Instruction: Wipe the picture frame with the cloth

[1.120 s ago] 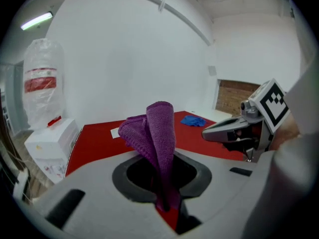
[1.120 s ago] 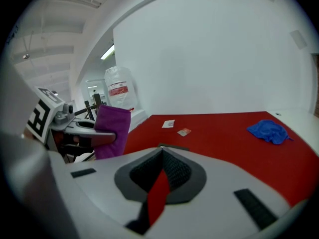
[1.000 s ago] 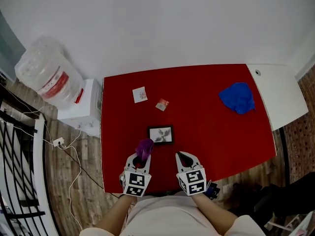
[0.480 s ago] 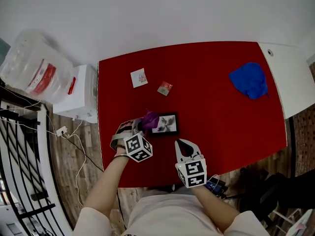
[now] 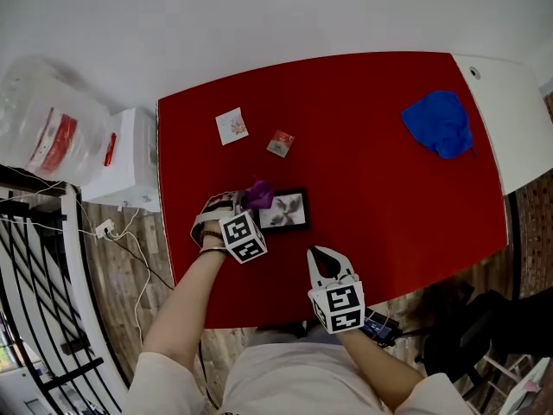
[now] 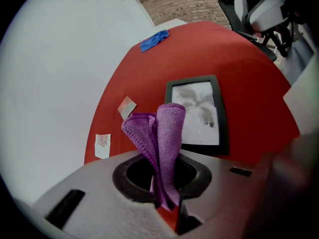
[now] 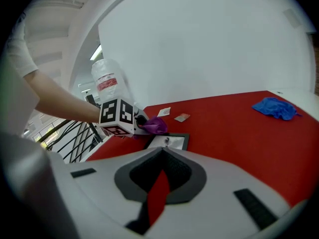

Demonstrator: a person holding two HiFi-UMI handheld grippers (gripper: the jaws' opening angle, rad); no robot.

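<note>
A small black picture frame [image 5: 286, 211] with a grey flower print lies flat on the red table [image 5: 371, 180]; it also shows in the left gripper view [image 6: 198, 111] and the right gripper view [image 7: 168, 142]. My left gripper [image 5: 240, 204] is shut on a folded purple cloth [image 5: 258, 194], which sticks up between its jaws [image 6: 160, 138] and hangs at the frame's left edge. My right gripper [image 5: 325, 262] is shut with nothing in it, near the table's front edge, a little right of and below the frame.
A crumpled blue cloth [image 5: 441, 122] lies at the table's far right. Two small cards [image 5: 231, 125] [image 5: 280, 143] lie behind the frame. A water bottle [image 5: 47, 132] on a white stand, a black railing and floor cables are to the left.
My left gripper swung out to the left and forward with the purple cloth, reaching the frame's left edge. The right gripper stayed near the front edge.
</note>
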